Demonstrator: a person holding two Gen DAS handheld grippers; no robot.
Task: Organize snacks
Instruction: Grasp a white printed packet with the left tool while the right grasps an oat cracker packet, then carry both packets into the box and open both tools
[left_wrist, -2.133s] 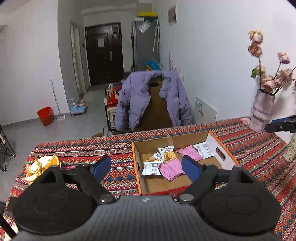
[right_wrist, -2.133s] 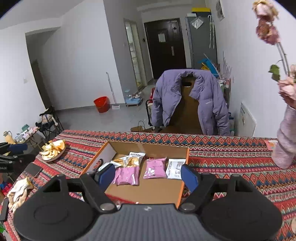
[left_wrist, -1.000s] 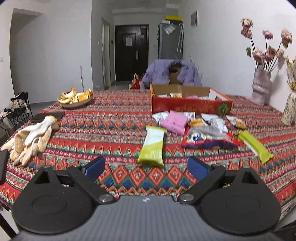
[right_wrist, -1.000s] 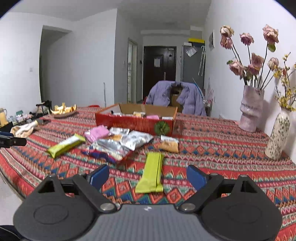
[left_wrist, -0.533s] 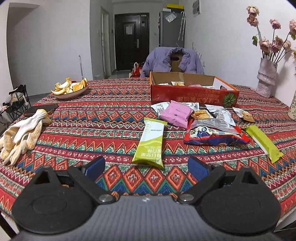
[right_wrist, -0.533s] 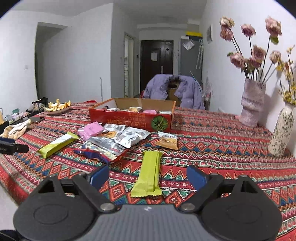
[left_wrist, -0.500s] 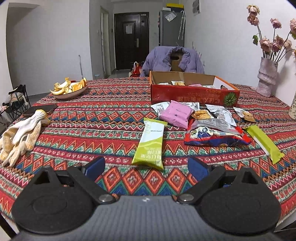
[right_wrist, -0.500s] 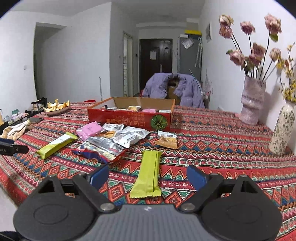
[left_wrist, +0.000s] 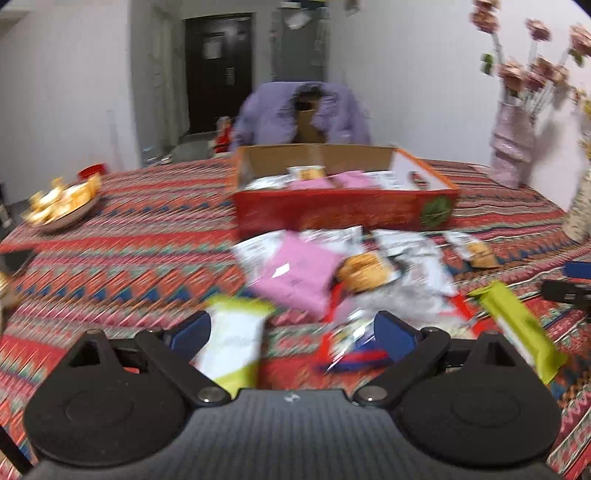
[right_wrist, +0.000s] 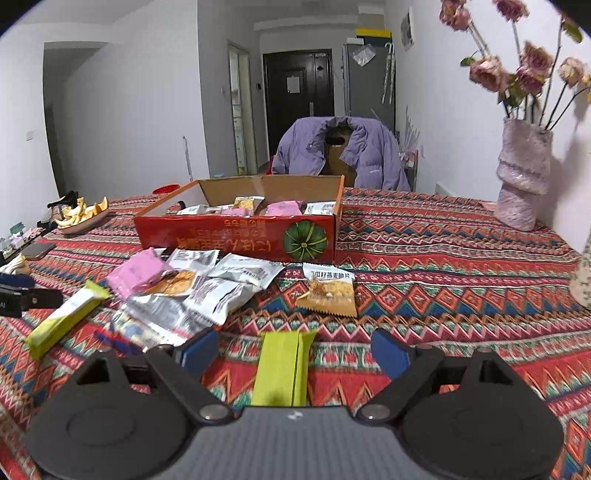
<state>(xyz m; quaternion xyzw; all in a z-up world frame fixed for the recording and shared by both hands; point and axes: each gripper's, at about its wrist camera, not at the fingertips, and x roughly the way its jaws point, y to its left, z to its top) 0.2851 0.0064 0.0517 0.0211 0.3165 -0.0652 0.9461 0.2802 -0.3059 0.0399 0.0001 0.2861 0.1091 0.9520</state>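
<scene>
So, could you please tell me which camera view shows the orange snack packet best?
The right wrist view: the orange snack packet lies sharp and unobstructed on the tablecloth. In the left wrist view it is small and motion-blurred.

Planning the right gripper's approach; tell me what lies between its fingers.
A green snack bar lies flat on the tablecloth between the open fingers, per the right wrist view.

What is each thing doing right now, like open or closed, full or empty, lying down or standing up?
Left gripper: open, holding nothing.
Right gripper: open, holding nothing.
Red box: open on top, some snacks inside.
Green bar: lying flat between the right gripper's fingers, not pinched.
Pink packet: lying on the table, outside the box.
Orange chip packet: lying flat, alone.
Pink vase: standing upright, flowers in it.
</scene>
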